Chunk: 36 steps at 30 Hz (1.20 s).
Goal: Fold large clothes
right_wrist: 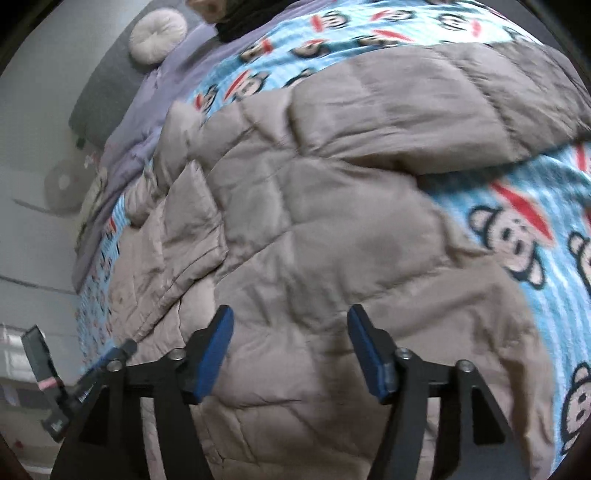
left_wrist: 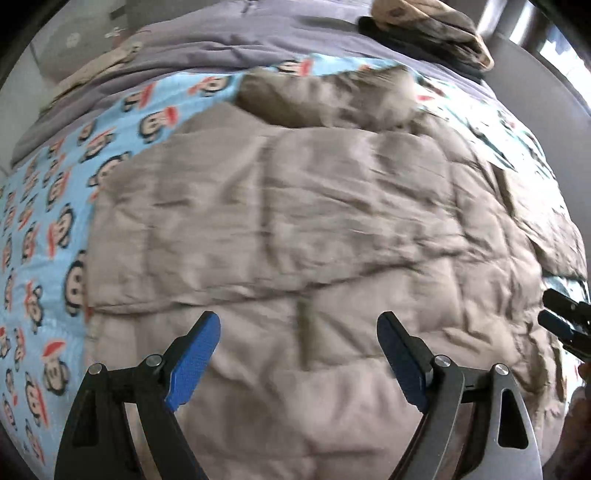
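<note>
Currently | bed blanket (left_wrist: 44,229): monkey print, spread under everything | padded coat (left_wrist: 295,229): laid flat across it, partly folded | step: between folds, fresh hold needed at an edge | left tongs (left_wrist: 299,354): wide apart, nothing held | right tongs (right_wrist: 291,350): apart, nothing held, above the coat.

The left claw (left_wrist: 299,332) hangs over a taupe quilted coat (left_wrist: 314,229) with its blue pads (left_wrist: 194,363) spread wide and nothing between them. The coat lies rumpled across a light blue blanket (left_wrist: 48,206) printed with cartoon monkey faces, its fur-trimmed hood (left_wrist: 325,99) at the far end. Beyond that runs a lavender cover (left_wrist: 229,48), with a heap of brown and black clothing (left_wrist: 428,26) on it. The tips of the right claw (left_wrist: 567,321) poke in at the right edge.
</note>
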Each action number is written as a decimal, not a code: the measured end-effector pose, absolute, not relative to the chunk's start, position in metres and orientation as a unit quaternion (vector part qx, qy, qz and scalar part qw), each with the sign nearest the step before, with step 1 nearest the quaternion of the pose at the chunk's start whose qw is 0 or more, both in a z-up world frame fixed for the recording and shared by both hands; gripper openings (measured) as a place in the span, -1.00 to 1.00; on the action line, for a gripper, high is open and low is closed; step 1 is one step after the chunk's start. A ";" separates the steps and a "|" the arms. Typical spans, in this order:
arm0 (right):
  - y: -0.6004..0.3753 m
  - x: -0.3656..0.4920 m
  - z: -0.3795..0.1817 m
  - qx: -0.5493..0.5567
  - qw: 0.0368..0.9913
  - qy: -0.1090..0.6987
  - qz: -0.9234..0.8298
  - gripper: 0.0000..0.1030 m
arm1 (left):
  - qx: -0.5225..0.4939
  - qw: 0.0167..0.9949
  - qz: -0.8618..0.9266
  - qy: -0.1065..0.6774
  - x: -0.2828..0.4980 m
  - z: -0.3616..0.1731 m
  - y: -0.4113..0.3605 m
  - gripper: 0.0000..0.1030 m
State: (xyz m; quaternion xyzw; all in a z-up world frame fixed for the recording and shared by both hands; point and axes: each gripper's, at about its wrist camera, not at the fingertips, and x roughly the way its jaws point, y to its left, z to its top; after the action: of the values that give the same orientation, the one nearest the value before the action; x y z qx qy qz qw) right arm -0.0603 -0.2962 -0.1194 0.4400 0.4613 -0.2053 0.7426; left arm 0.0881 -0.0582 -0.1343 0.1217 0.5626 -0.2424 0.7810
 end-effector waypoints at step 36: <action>-0.582 -0.209 -0.170 0.705 0.636 0.157 -0.271 0.99 | 0.157 0.763 -0.246 0.577 0.037 -0.139 -0.186 1.00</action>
State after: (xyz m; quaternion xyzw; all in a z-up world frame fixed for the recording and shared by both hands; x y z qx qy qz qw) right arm -0.2094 -0.5820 -0.1704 0.7051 0.1573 -0.2711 0.6360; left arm 0.0367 -0.1859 -0.1388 0.1569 0.5772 -0.2463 0.7626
